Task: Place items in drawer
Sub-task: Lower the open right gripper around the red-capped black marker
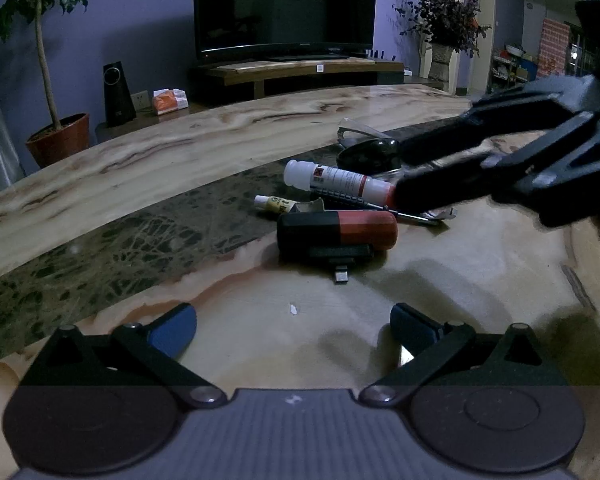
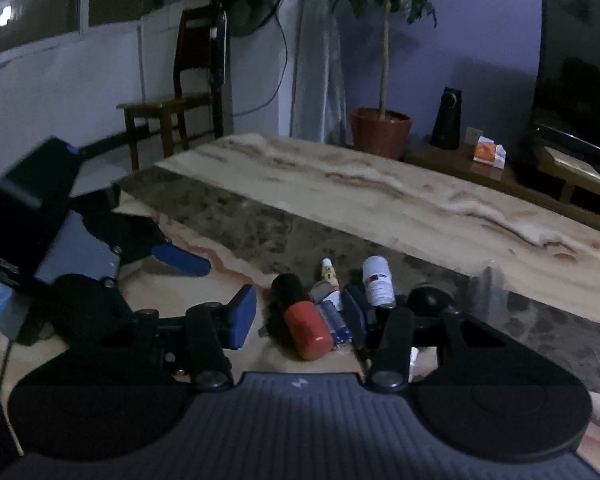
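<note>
Right gripper (image 2: 300,320), jaws open and empty, straddles the red-and-black tool (image 2: 300,320) in the clutter on the desk (image 2: 380,200); left gripper (image 1: 294,328), jaws open, waits nearer; centre on the tool's body before closing, clear of the white bottle (image 2: 377,280).

A red-and-black cylinder (image 1: 336,229) is lying on its side on the wooden table (image 1: 180,152). Just behind it a white bottle (image 1: 336,178) is lying tilted, with a small white tube (image 1: 274,202) resting beside the cylinder's black end.
</note>
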The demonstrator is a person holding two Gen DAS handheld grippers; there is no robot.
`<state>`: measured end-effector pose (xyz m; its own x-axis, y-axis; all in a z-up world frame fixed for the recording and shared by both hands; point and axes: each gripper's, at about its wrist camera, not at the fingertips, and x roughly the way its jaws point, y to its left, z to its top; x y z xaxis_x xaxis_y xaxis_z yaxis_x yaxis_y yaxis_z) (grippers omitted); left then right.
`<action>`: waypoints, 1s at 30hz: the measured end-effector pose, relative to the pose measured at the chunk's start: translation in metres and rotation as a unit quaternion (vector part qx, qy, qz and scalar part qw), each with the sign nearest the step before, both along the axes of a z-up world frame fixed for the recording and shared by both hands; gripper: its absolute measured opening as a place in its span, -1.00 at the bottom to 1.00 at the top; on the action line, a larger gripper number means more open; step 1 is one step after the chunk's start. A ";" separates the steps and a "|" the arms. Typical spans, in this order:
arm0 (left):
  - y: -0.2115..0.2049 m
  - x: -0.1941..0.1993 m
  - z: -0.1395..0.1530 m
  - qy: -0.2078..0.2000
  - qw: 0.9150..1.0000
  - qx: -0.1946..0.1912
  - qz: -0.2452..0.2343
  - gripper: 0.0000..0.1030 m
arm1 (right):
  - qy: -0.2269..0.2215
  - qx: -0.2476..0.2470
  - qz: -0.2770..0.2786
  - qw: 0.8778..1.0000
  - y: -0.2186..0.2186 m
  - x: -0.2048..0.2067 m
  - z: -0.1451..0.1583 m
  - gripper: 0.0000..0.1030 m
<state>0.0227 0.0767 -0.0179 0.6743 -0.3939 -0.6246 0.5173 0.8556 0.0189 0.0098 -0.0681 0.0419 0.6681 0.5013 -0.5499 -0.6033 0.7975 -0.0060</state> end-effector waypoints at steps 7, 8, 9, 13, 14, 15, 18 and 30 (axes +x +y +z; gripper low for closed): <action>0.000 0.000 0.000 0.000 1.000 0.000 0.000 0.99 | 0.017 -0.008 -0.002 1.000 0.009 0.010 -0.019 -0.01; 0.000 0.000 0.000 0.000 1.000 0.000 0.000 0.99 | 0.018 -0.010 -0.003 1.000 0.009 0.012 -0.021 -0.01; 0.000 0.000 0.000 0.000 1.000 0.000 0.000 0.99 | 0.018 -0.012 -0.005 1.000 0.010 0.013 -0.023 -0.01; 0.000 0.000 0.000 0.000 1.000 0.000 0.000 0.99 | 0.024 -0.015 -0.015 0.999 0.009 0.019 -0.030 -0.01; 0.000 0.000 0.000 0.000 1.000 0.000 0.000 0.99 | 0.026 -0.015 -0.017 0.999 0.009 0.021 -0.032 -0.01; 0.000 0.000 0.000 0.000 1.000 0.000 0.000 0.99 | 0.025 -0.015 -0.017 0.999 0.010 0.021 -0.033 -0.01; 0.000 0.000 0.000 0.000 1.000 0.000 0.000 0.99 | 0.020 -0.015 -0.017 1.000 0.010 0.022 -0.036 -0.01; 0.000 0.000 0.000 0.000 1.000 0.000 0.000 0.99 | 0.065 0.038 -0.039 0.996 -0.013 0.007 -0.036 -0.43</action>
